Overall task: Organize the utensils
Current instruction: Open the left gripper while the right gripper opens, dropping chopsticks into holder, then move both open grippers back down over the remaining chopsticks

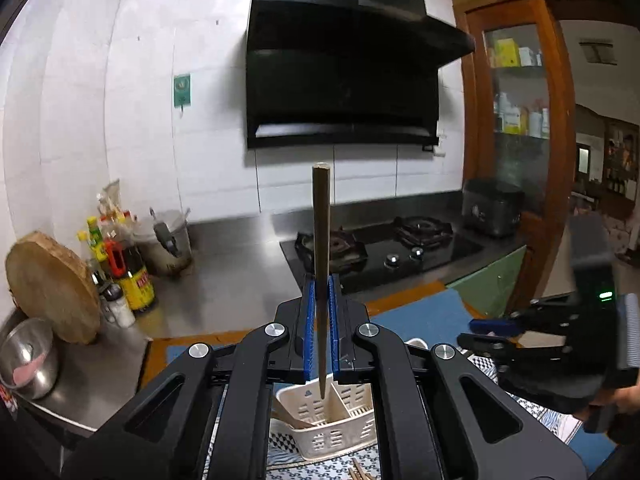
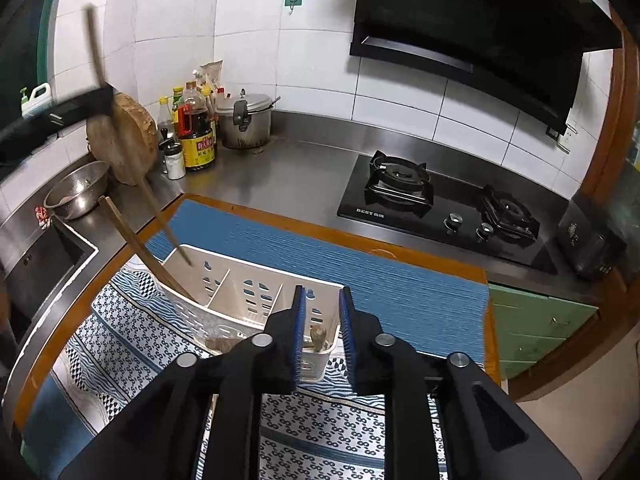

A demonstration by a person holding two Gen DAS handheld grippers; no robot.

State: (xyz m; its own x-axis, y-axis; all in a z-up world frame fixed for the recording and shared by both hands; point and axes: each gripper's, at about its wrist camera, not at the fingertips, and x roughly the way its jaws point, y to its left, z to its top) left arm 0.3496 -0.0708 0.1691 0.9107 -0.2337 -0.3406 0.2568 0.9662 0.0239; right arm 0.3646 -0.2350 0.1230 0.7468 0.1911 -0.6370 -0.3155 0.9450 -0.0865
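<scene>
I am midway through sorting chopsticks into the white slotted utensil caddy [image 2: 240, 300], which sits on a patterned cloth [image 2: 132, 344] over a blue mat [image 2: 360, 276], lower centre of the right wrist view.

My left gripper [image 1: 321, 320] is clamped narrow on a single wooden chopstick [image 1: 321, 240]. The stick stands nearly upright through the middle of the left wrist view, blunt end up against the white tiles, thin tip pointing down over the caddy [image 1: 328, 420] at the bottom of that frame. In the right wrist view the same stick [image 2: 96, 52] shows blurred in the upper left, with its tip low near the caddy's far left corner.

My right gripper [image 2: 322, 336] stands part open with nothing pinched. A short wooden piece [image 2: 318, 336] lies in the near right compartment, seen through the gap between the blue pads; they do not press on it.

One chopstick [image 2: 140, 248] already leans out of the left compartment toward the upper left.

By my reading, the step in hand is carrying the held stick to that left compartment. The next move calls for lining the tip over the opening beside the leaning stick, lowering it past the divider, then letting go without knocking the other.

The chopstick is plain brown wood, tapered and straight.
</scene>
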